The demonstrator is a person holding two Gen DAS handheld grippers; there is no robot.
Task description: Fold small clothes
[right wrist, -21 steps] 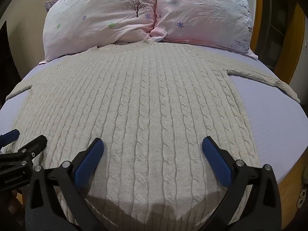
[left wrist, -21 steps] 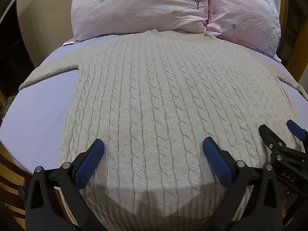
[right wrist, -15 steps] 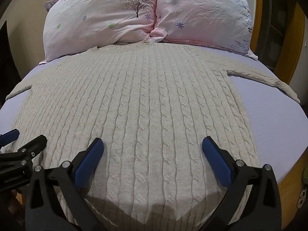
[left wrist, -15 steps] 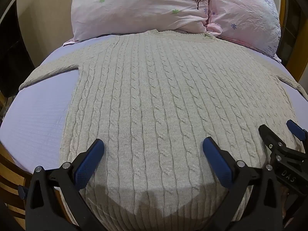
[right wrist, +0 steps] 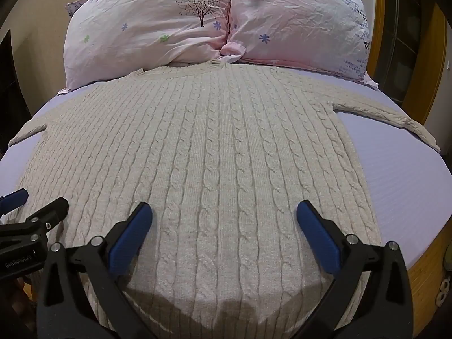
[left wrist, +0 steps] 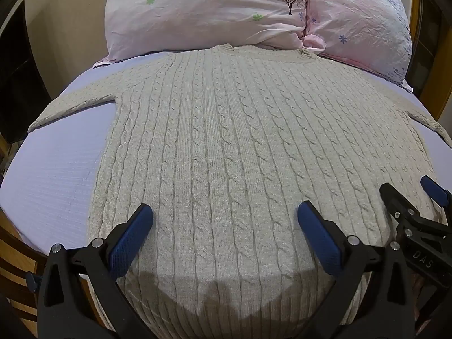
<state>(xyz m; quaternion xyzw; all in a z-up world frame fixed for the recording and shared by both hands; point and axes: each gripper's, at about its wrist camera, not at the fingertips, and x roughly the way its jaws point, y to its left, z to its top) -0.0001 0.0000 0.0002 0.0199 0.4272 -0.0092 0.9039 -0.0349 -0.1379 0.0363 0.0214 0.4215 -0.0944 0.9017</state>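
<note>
A cream cable-knit sweater lies flat and spread out on a lilac bed sheet, neck toward the pillows, sleeves out to both sides. It also shows in the right wrist view. My left gripper is open and empty above the sweater's hem, left of centre. My right gripper is open and empty above the hem, right of centre. The right gripper shows at the right edge of the left wrist view; the left gripper shows at the left edge of the right wrist view.
Two pink floral pillows lie at the head of the bed, touching the sweater's collar. The wooden bed frame runs along the right side. A wall stands behind on the left.
</note>
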